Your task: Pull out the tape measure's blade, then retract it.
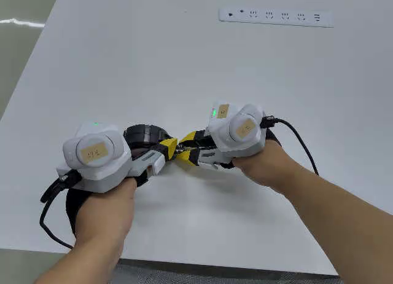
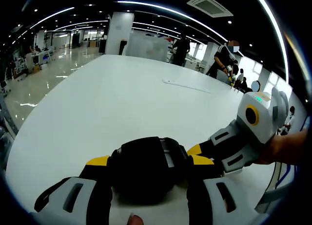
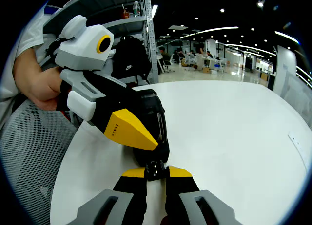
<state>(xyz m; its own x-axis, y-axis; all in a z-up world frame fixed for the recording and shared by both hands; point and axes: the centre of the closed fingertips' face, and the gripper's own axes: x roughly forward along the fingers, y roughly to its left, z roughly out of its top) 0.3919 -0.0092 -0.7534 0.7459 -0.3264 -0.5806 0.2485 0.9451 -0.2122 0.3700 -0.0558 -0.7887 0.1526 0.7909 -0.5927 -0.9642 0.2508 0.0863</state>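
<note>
Between left tongs clamped round the tape measure and right tongs pinching its hook, a straight, steady pull looks wisest.

Large open-plan office or lab hall, white worktable, ceiling spotlights, metal shelving, distant desks

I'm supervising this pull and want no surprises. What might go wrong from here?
1. The right claw pinches only the small blade tip; it may slip out, letting the blade snap back.
2. The left claw grips the rounded black tape measure across its sides; a pull might twist the case or tug it loose onto the white table.
</note>
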